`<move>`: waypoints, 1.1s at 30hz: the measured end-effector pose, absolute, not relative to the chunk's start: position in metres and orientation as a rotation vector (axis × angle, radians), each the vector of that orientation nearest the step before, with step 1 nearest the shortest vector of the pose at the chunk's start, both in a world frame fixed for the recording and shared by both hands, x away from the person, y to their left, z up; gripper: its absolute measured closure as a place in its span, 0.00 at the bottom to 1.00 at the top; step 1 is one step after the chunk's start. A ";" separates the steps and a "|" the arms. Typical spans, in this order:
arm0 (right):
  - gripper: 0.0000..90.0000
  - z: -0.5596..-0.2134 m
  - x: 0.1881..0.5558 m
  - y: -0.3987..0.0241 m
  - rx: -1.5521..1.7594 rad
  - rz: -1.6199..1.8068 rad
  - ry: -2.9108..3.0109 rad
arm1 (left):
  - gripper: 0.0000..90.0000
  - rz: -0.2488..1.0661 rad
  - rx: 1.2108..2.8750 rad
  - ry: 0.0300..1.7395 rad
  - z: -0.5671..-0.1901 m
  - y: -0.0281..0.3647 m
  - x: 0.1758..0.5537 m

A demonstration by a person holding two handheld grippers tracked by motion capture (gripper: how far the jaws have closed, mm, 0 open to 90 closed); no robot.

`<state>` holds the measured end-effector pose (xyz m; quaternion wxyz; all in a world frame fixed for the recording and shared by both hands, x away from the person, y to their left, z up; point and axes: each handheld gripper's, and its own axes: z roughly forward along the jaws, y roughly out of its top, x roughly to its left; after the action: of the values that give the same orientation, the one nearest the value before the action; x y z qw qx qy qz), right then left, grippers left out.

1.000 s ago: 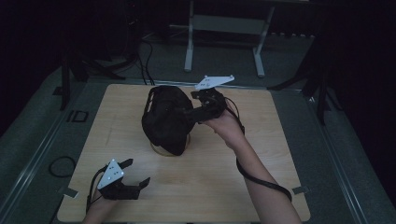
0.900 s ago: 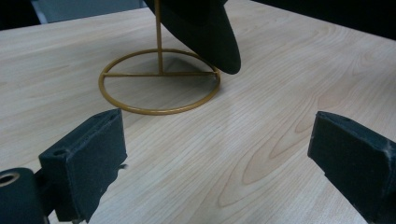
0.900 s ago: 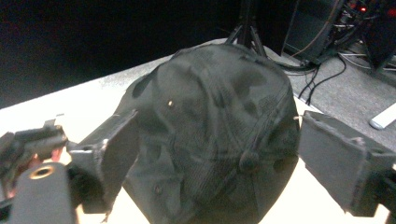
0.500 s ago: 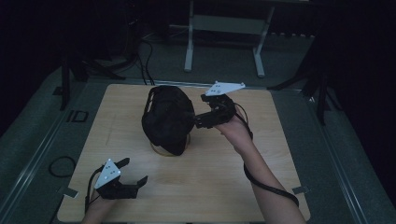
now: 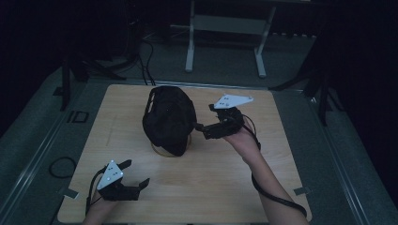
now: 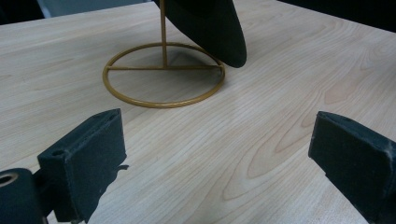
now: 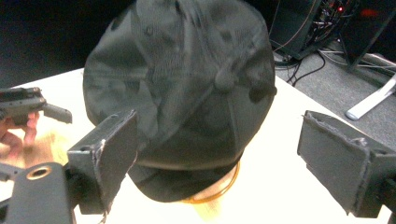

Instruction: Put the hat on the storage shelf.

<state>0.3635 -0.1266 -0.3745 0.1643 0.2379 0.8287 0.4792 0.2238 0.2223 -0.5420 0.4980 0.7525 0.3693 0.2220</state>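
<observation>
A black cap (image 5: 168, 119) hangs on a gold wire stand whose ring base (image 6: 163, 74) rests on the middle of the wooden table (image 5: 281, 154). My right gripper (image 5: 202, 131) is held just right of the cap and points left at it. In the right gripper view the cap (image 7: 182, 88) sits beyond my open right gripper (image 7: 219, 154), with nothing between the jaws. My left gripper (image 5: 137, 173) rests near the table's front left corner, open and holding nothing. In the left gripper view, the left gripper (image 6: 224, 154) faces the stand and the cap's brim (image 6: 210, 28).
Beyond the table's far edge, the dark floor holds a grey metal frame (image 5: 190, 42) and loose cables (image 5: 145, 51). A cable trails from the right forearm off the front right of the table. The left hand's gripper (image 7: 28, 105) appears at the left edge of the right gripper view.
My right gripper has drawn back from the cap's right side, moving right and toward the front. The left gripper has barely shifted.
</observation>
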 end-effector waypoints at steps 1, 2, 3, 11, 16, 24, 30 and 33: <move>0.14 -0.377 0.362 -0.128 0.678 1.362 2.359 | 0.05 0.535 1.820 0.892 -0.542 0.222 0.224; 0.14 -0.382 0.359 -0.132 0.682 1.360 2.353 | 0.05 0.533 1.822 0.893 -0.542 0.222 0.224; 0.14 -0.385 0.358 -0.134 0.680 1.360 2.354 | 0.05 0.530 1.823 0.892 -0.542 0.223 0.224; 0.14 -0.407 0.349 -0.151 0.703 1.338 2.367 | 0.05 0.513 1.836 0.886 -0.544 0.220 0.224; 0.14 -0.421 0.345 -0.161 0.713 1.341 2.368 | 0.05 0.513 1.838 0.883 -0.545 0.220 0.224; 0.14 -0.440 0.338 -0.170 0.719 1.348 2.384 | 0.05 0.509 1.848 0.879 -0.545 0.219 0.224; 0.14 -0.458 0.332 -0.177 0.741 1.365 2.394 | 0.05 0.509 1.847 0.877 -0.546 0.219 0.224; 0.14 -0.467 0.330 -0.179 0.731 1.358 2.398 | 0.05 0.505 1.845 0.880 -0.546 0.219 0.224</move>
<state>0.3305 -0.1788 -0.4671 0.1446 0.2538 0.8323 0.4712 0.2241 0.2187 -0.5463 0.4953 0.7612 0.3630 0.2082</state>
